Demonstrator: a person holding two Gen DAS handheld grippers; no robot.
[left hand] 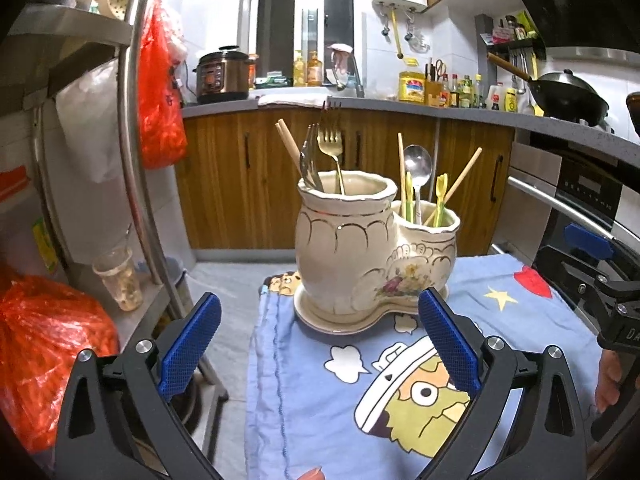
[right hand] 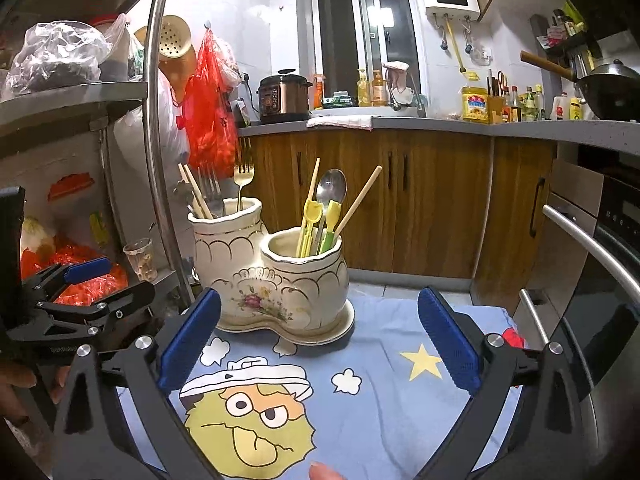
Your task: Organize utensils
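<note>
A cream ceramic utensil holder (left hand: 352, 248) (right hand: 276, 280) with two joined pots stands on its saucer on a blue cartoon cloth (left hand: 312, 408) (right hand: 376, 400). The taller pot holds forks (left hand: 330, 140) (right hand: 243, 170) and a pair of chopsticks (left hand: 289, 142). In the shorter pot stand a metal spoon (left hand: 417, 164) (right hand: 331, 187), chopsticks and yellow-green plastic utensils (right hand: 310, 220). My left gripper (left hand: 320, 300) is open just in front of the holder, nothing between its blue pads. My right gripper (right hand: 319, 296) is open too, empty, with the holder ahead and to the left.
A steel shelf rack (left hand: 132, 152) stands at left with red plastic bags (left hand: 44, 348) and a plastic cup (left hand: 118, 276). Behind runs a wooden-fronted counter (right hand: 420, 124) with a pressure cooker (right hand: 283, 96), bottles and a wok (left hand: 568, 94). An oven (right hand: 600, 264) is at right.
</note>
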